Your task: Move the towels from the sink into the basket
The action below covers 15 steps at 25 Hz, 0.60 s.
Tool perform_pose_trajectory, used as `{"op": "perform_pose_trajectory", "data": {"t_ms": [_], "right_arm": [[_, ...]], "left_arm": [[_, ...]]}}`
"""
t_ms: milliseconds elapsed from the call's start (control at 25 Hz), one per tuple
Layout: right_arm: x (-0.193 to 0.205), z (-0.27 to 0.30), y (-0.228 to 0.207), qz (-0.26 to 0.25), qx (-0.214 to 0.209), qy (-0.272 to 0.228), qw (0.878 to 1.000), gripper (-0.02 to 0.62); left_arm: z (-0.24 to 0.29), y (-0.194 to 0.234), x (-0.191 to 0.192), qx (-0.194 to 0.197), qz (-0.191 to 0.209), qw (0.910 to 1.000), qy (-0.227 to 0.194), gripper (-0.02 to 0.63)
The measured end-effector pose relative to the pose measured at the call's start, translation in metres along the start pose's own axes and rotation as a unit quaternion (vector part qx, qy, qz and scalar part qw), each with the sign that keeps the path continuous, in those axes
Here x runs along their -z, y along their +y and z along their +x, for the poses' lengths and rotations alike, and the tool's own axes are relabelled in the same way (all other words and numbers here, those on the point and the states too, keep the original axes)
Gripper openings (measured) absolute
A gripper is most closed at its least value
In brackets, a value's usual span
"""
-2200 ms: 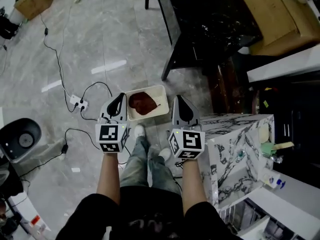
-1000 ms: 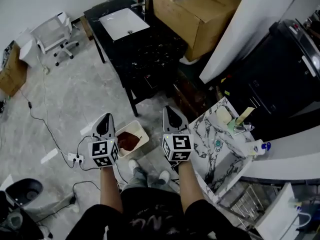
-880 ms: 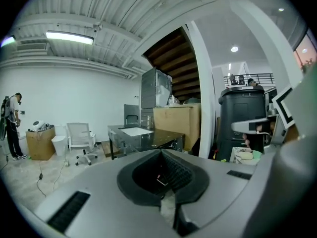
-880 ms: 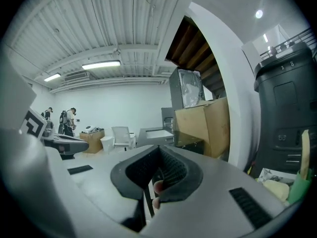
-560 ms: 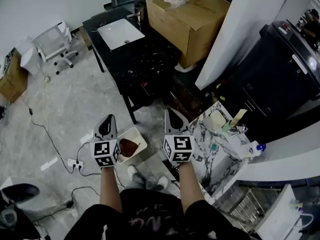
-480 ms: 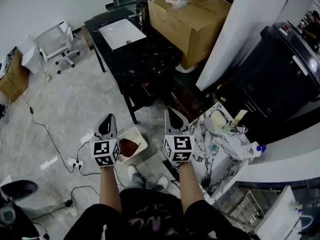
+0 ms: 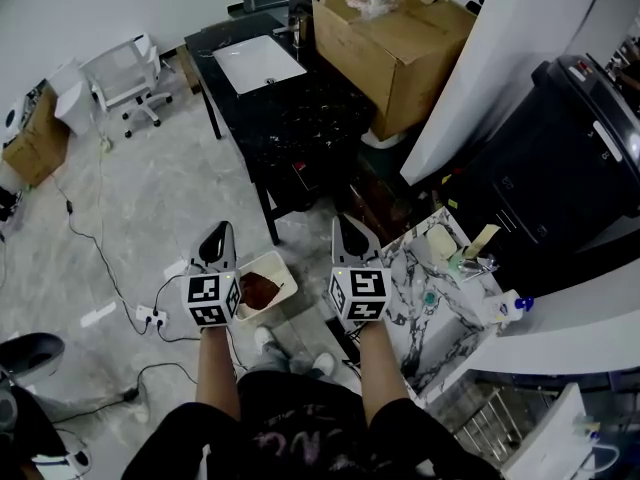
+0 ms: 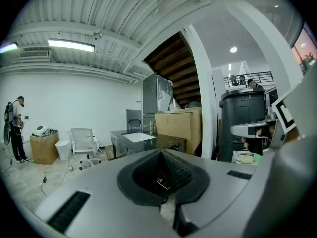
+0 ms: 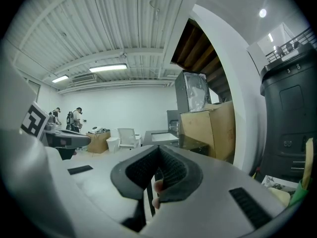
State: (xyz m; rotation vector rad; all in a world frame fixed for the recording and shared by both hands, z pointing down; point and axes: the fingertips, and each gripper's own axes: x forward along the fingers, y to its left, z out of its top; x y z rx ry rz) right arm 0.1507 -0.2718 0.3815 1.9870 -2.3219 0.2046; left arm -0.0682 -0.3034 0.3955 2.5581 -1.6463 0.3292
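On the floor (image 7: 150, 198), a white basket (image 7: 284, 272) holds a dark red towel (image 7: 259, 290) (bunched up, it seems). The left gripper (image 7: 216, 232) just left of it and the right gripper (image 7: 348, 230) to its right point forward, roughly level, jaws closed and empty.

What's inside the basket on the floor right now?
A bunched reddish-brown towel lies inside the basket. The left gripper hides the basket's left edge, and anything under the towel is covered.

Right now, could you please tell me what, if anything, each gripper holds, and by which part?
Nothing is held: the left gripper and the right gripper are shut and empty; the towel lies in the basket.
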Motion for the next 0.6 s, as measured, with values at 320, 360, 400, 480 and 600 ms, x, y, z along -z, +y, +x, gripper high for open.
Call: {"op": "perform_pose_trajectory", "data": {"t_ms": [320,360,400,480,600], "right_arm": [[0.0002,-0.0017,0.0018,-0.004,-0.004,0.0,1.0,0.014],[0.0001,-0.0021,0.0017,-0.005,-0.004,0.0,1.0,0.014],[0.0002,-0.0025,0.0014,-0.005,-0.005,0.0,1.0,0.014],[0.0013,-0.0036,0.001,-0.006,-0.006,0.0,1.0,0.014],[0.0039,-0.0057,0.0008,-0.006,-0.006,0.001,1.0,0.014]], "left_arm": [[-0.0034,-0.0039,-0.0011,-0.001,-0.003,1.0,-0.001,0.017],[-0.0039,-0.0045,-0.0013,-0.001,-0.004,1.0,-0.002,0.017],[-0.0044,-0.0054,-0.0014,-0.001,-0.004,1.0,-0.002,0.017],[-0.0057,-0.0072,-0.0012,-0.002,-0.004,1.0,-0.003,0.017],[-0.0082,-0.0091,0.0009,-0.003,-0.005,1.0,-0.002,0.016]]}}
